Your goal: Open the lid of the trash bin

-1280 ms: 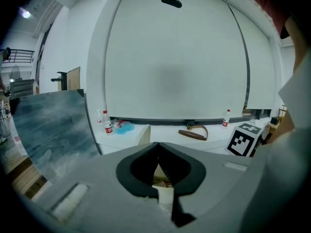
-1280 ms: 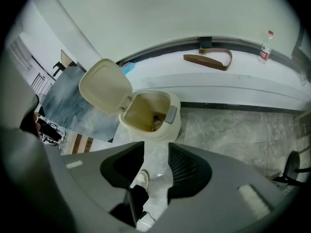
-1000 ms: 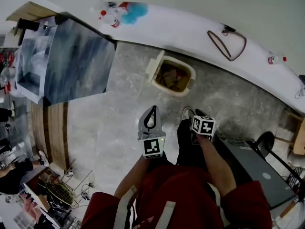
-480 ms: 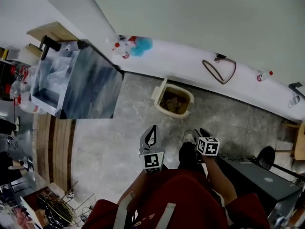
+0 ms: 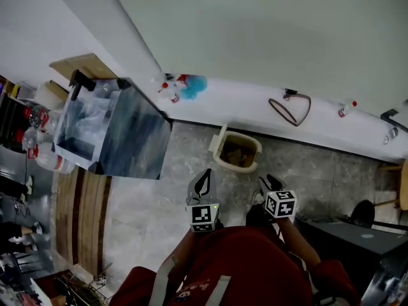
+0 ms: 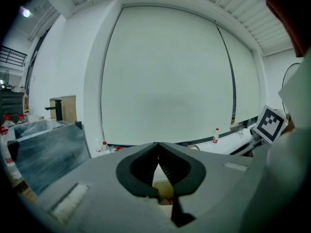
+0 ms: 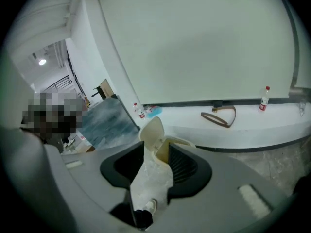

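Your left gripper (image 5: 203, 178) is pinched closed and empty, your right gripper (image 5: 268, 182) narrowly parted and empty, the trash bin (image 5: 253, 147) at twelve o'clock, its lid (image 5: 219, 139) upright.

The trash bin (image 5: 257, 152) stands open on the grey floor (image 5: 146, 206). Just behind the bin runs a white ledge (image 5: 248, 110).

Soft, even indoor light is falling throughout; a ceiling lamp (image 6: 25, 12) is glaring, and the fisheye edges are darkening and bending.
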Demonstrator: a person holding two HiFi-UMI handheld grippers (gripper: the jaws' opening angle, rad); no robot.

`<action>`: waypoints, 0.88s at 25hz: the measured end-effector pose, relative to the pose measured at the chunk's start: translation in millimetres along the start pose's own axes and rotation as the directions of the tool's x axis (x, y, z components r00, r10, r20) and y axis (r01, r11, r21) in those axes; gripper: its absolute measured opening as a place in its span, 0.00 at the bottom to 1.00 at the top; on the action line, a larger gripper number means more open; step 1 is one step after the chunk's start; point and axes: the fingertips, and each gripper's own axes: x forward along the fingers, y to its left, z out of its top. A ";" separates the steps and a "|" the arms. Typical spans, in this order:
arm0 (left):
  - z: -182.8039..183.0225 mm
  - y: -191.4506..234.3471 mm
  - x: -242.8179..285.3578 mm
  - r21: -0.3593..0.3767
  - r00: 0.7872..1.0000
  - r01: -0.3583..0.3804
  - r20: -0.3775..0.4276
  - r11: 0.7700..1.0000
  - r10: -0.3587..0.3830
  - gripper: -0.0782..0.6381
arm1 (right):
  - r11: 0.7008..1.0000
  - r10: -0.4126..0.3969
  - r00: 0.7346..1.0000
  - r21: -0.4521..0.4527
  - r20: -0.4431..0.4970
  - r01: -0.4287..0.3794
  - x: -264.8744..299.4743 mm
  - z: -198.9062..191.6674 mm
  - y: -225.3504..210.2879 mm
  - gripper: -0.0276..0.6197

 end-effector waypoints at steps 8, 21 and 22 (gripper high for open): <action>57.6 18.1 -7.2 -0.022 0.997 0.029 0.077 0.999 -0.027 0.12 | 0.978 -0.039 0.969 -0.190 0.242 0.087 -42.7 99.1 20.9 0.29; 177.4 25.1 -43.8 0.039 0.945 -0.050 0.327 0.998 0.035 0.12 | 0.933 0.087 0.797 -0.328 0.598 0.145 -138.9 247.8 81.0 0.30; 188.6 26.3 -48.5 0.046 0.936 -0.064 0.350 0.997 0.044 0.12 | 0.923 0.093 0.778 -0.347 0.622 0.168 -148.6 256.6 85.4 0.30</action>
